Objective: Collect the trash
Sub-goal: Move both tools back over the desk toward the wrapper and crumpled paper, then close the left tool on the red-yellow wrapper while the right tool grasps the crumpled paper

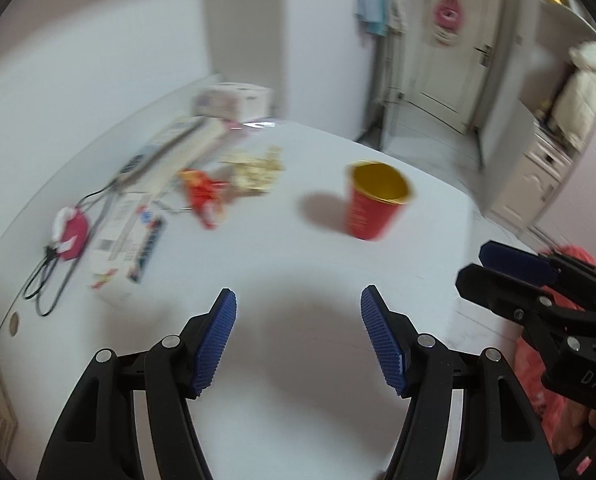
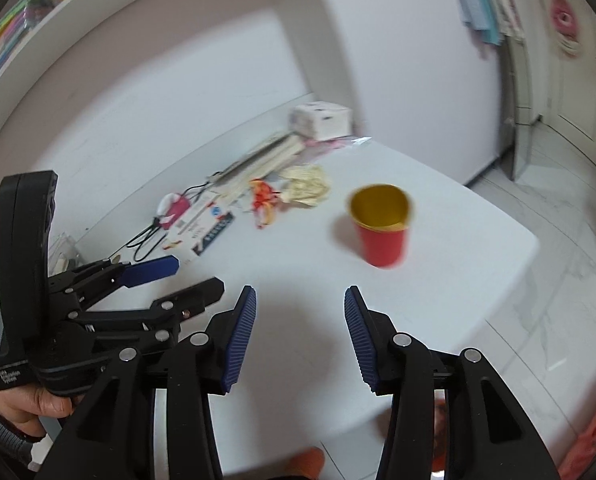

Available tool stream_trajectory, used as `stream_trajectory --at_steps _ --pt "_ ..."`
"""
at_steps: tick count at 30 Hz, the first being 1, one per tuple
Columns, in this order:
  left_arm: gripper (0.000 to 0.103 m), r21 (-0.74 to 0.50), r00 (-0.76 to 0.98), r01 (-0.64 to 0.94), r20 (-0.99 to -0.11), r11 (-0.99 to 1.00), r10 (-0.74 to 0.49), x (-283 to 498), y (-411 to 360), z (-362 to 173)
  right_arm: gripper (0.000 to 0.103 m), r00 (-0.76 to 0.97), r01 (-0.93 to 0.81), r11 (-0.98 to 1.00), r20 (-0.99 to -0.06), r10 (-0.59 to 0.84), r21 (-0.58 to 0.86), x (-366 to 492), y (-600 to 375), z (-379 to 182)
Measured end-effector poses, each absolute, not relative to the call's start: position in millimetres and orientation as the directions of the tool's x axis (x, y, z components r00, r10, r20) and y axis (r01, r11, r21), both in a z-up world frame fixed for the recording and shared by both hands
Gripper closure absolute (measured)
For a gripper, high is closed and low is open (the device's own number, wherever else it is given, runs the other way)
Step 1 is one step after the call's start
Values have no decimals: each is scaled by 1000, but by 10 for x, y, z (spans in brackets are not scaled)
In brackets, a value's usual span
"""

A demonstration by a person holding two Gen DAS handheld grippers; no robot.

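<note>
Nothing collected yet. Red cup (image 1: 375, 204) upright on the tabletop (image 1: 282, 264); red wrapper (image 1: 204, 196) and crumpled pale wrapper (image 1: 256, 172) lie left of the cup — untouched. Left gripper (image 1: 298, 340) and right gripper (image 2: 299, 336) both parted, empty, short of the cup.

One red paper cup (image 1: 375, 204) with a gold inside stands on one white table (image 1: 298, 264). Two crumpled wrappers lie to its left: one red-orange (image 1: 202, 196), one pale yellow (image 1: 256, 170). Further left lie one printed flat box (image 1: 128, 236) and one pink round gadget (image 1: 70, 234) with a black cable. One white carton (image 1: 232, 100) sits at the far edge.
</note>
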State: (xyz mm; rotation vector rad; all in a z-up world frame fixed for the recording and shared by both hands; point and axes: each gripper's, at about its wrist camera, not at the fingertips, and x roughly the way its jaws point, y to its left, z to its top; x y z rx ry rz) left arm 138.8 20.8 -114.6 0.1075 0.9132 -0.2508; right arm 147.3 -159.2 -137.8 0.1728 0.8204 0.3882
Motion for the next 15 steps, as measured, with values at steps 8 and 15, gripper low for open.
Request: stream_trajectory --at_steps 8,15 --pt "37 -53 579 158 -804 986 -136 1962 773 -1217 56 603 -345 896 -666 439 278 2162 -1022 -1415" --pt "37 -138 542 126 -820 982 -185 2611 874 -1417 56 615 -310 916 -680 399 256 2964 -795 -1518"
